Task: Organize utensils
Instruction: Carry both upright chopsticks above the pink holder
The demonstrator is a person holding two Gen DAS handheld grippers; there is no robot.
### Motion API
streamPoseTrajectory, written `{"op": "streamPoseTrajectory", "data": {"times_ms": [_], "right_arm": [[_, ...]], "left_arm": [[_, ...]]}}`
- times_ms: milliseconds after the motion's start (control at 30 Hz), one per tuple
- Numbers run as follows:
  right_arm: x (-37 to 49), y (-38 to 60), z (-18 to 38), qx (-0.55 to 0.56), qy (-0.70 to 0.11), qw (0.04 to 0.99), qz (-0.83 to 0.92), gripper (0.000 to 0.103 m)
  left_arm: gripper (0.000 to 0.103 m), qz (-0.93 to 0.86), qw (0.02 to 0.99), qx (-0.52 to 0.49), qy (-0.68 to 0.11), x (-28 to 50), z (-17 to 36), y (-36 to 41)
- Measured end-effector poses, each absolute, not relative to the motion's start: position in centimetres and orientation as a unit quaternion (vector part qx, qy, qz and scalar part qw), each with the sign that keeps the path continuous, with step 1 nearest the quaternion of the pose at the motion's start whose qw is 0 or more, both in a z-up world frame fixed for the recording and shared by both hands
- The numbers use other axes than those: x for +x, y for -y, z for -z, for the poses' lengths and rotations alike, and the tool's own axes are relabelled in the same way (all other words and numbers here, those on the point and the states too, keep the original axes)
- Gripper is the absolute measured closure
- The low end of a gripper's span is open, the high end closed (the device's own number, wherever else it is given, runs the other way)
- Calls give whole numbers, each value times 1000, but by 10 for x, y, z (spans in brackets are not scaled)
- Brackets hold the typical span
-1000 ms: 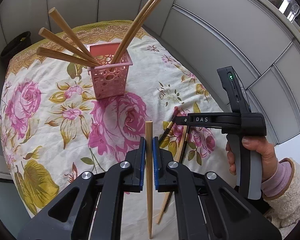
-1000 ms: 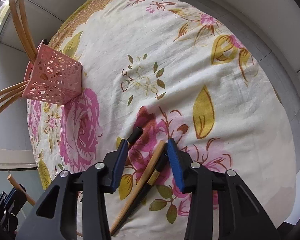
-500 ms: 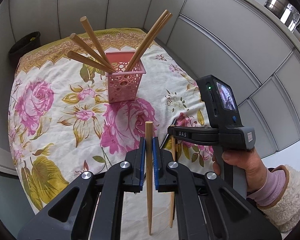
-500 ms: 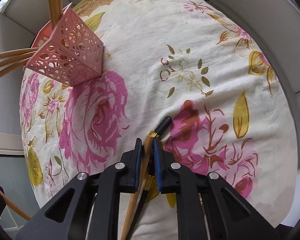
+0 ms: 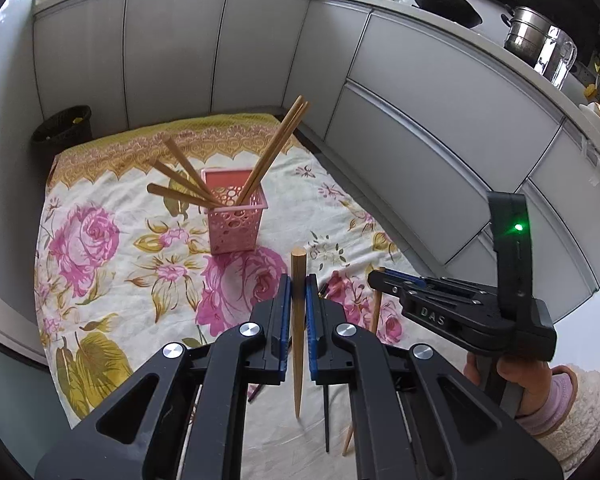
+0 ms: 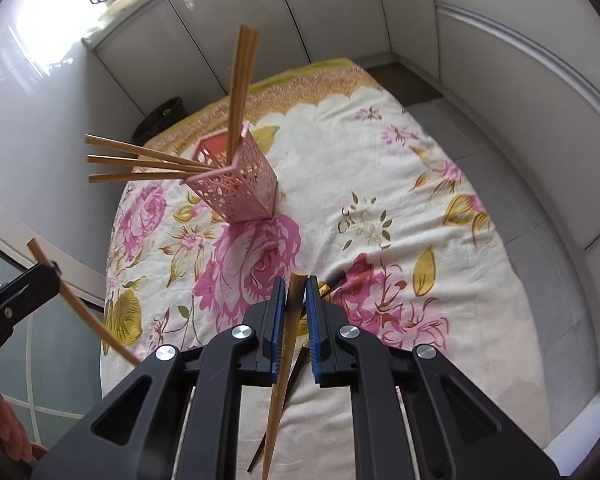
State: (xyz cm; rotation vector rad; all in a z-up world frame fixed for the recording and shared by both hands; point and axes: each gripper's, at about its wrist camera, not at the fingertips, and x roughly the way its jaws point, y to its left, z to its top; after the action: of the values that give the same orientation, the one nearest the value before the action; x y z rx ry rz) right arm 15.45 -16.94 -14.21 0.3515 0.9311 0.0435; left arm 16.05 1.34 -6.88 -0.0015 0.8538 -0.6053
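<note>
While both of my tools hang above the table [image 5: 332, 200], each one has a chopstick pinched between its blue pads. My left hand-held gripper [image 5: 299, 292] is clamped on a light wooden chopstick [image 5: 298, 344] that stands nearly upright in the jaws, blunt end poking up above the fingertips and thin end pointing down toward the floral cloth [image 5: 112, 280]. My right hand-held gripper [image 6: 296, 300] is closed on a second wooden chopstick [image 6: 284, 360], which runs slightly tilted through the jaws, square end up.

From the left wrist view I see the right tool off to the right, held in a hand [image 5: 516, 380] with a pink cuff and a fluffy white sleeve. A dark chopstick [image 6: 334, 280] with a gold band lies on the cloth just under the right jaws; how it lies beyond them is hidden from me.

Farther back on the cloth stands the pink perforated holder [image 5: 234, 216], upright. Five wooden chopsticks [image 6: 242, 88] are in it: three fan out to the left, two lean together the other way. Beyond the table edge sits a dark bin [image 5: 62, 128] against the grey cabinets [image 5: 172, 48].
</note>
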Motion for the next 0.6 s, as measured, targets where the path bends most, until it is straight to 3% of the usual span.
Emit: {"op": "streamPoseTrajectory", "data": {"times_ms": [600], "right_arm": [[126, 177, -17, 118, -305, 943, -60, 95]], "left_arm": [[97, 250, 913, 13, -322, 146, -18, 3]]}}
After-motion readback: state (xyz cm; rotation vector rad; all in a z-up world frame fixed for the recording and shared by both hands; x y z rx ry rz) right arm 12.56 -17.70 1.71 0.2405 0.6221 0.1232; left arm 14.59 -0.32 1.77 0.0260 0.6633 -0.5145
